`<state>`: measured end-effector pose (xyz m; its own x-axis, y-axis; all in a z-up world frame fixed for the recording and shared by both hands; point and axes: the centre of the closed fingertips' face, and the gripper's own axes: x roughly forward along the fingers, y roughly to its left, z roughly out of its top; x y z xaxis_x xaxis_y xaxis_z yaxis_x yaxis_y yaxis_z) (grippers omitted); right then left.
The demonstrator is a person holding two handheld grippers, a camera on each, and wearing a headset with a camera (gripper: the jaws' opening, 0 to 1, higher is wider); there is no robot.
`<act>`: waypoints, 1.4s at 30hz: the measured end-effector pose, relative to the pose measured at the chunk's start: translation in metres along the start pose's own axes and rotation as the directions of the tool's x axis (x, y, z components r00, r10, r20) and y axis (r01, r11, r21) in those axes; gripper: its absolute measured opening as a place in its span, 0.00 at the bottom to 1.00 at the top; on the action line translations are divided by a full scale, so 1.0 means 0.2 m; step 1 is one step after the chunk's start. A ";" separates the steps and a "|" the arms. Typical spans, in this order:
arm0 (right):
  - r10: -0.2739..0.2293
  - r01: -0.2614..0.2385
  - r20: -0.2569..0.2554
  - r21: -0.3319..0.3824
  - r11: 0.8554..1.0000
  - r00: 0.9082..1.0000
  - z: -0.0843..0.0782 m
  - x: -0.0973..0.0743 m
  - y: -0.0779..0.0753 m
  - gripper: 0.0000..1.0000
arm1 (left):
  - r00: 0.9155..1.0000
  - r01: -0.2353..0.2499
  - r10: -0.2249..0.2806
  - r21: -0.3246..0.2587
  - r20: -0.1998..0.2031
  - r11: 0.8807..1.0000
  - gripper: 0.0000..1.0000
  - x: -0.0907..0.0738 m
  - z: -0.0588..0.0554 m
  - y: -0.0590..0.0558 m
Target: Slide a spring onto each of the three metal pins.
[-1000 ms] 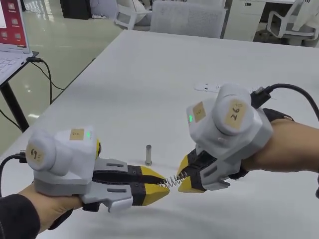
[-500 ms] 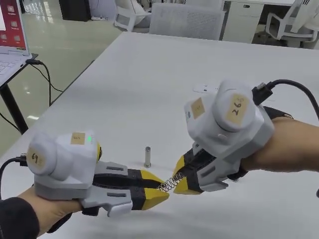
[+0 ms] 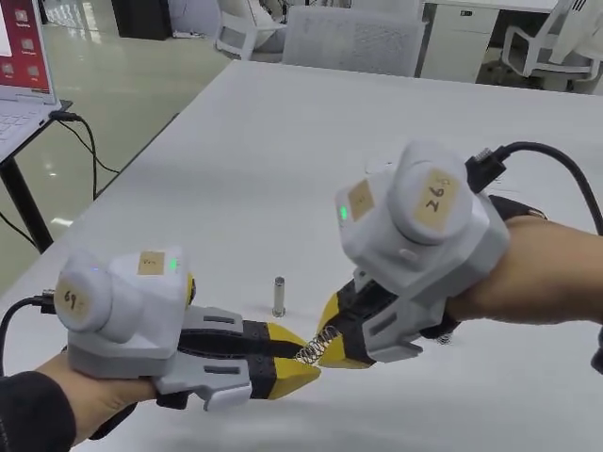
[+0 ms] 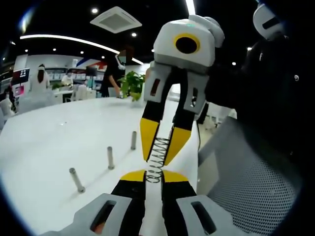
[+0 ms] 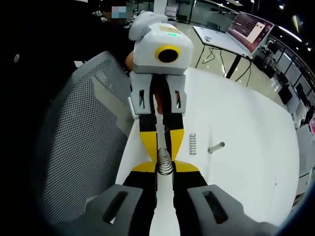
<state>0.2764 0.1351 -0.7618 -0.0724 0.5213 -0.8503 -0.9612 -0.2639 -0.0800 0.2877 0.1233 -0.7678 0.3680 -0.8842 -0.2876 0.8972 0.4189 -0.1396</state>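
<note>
A small steel spring [image 3: 315,345] spans the gap between my two grippers just above the white table [image 3: 283,160]. My left gripper [image 3: 301,363] is shut on its lower end, and my right gripper [image 3: 330,347] is shut on the other end. From the left gripper view, the spring [image 4: 157,157] rises from my left gripper [image 4: 154,177] into the right gripper [image 4: 163,146]. Three upright metal pins [image 4: 110,157] stand bare in a row on the left. One pin [image 3: 279,296] stands just behind the spring. A second spring [image 5: 193,143] lies loose beside a pin [image 5: 215,147].
A laptop [image 3: 21,56] sits on a side desk at far left, with cables [image 3: 89,141] hanging beside the table's left edge. Office chairs [image 3: 353,38] stand past the far end. A mesh chair back [image 5: 78,132] is close to the table's near side.
My right gripper has moved left and slightly down toward the left gripper, so the spring between them looks shorter and steeper. The left gripper has barely moved.
</note>
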 end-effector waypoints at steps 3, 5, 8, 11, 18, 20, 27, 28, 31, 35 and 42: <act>0.003 -0.003 -0.002 -0.007 1.000 1.000 0.02 0.00 0.01 0.08 | 1.000 0.000 0.000 0.000 0.000 1.000 0.03 0.00 0.00 0.00; 0.003 -0.003 -0.005 -0.010 1.000 1.000 0.02 0.00 0.00 0.08 | 1.000 0.000 0.000 0.000 -0.001 1.000 0.03 0.00 0.00 0.00; 0.004 -0.004 -0.013 -0.019 1.000 1.000 0.03 0.01 0.01 0.08 | 1.000 0.000 0.000 -0.001 -0.002 1.000 0.04 0.00 -0.01 0.00; 0.006 -0.007 -0.020 -0.031 1.000 1.000 0.04 0.01 0.01 0.08 | 1.000 0.001 -0.001 -0.003 -0.005 1.000 0.04 0.00 -0.01 0.00; 0.009 -0.010 -0.021 -0.038 0.999 1.000 0.05 0.02 0.01 0.08 | 1.000 0.003 -0.003 -0.005 -0.007 1.000 0.04 0.00 -0.02 0.00; 0.010 -0.011 -0.021 -0.039 0.999 1.000 0.05 0.02 0.01 0.08 | 1.000 0.005 -0.005 -0.006 -0.010 1.000 0.04 0.01 -0.02 0.00; 0.008 -0.009 -0.021 -0.037 0.999 1.000 0.05 0.02 0.01 0.08 | 1.000 0.009 -0.009 -0.011 -0.014 1.000 0.08 0.01 -0.02 -0.01; 0.007 -0.007 -0.023 -0.036 0.999 1.000 0.05 0.02 0.01 0.08 | 1.000 0.009 -0.009 -0.012 -0.013 1.000 0.09 0.01 -0.02 -0.01; 0.003 -0.004 -0.026 -0.037 0.999 1.000 0.05 0.01 0.00 0.08 | 1.000 0.009 -0.009 -0.015 -0.013 1.000 0.10 0.01 -0.02 -0.01; -0.001 0.000 -0.029 -0.036 0.999 1.000 0.04 0.01 0.00 0.08 | 1.000 0.009 -0.009 -0.017 -0.014 1.000 0.11 0.01 -0.03 -0.01; -0.014 0.013 -0.036 -0.029 0.999 0.999 0.02 -0.01 -0.03 0.08 | 1.000 0.006 -0.006 -0.018 -0.017 1.000 0.14 0.01 -0.03 -0.01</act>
<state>0.2803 0.1386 -0.7568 -0.0493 0.4955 -0.8672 -0.9538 -0.2809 -0.1063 0.2854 0.1219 -0.7739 0.3582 -0.8831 -0.3031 0.8948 0.4173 -0.1586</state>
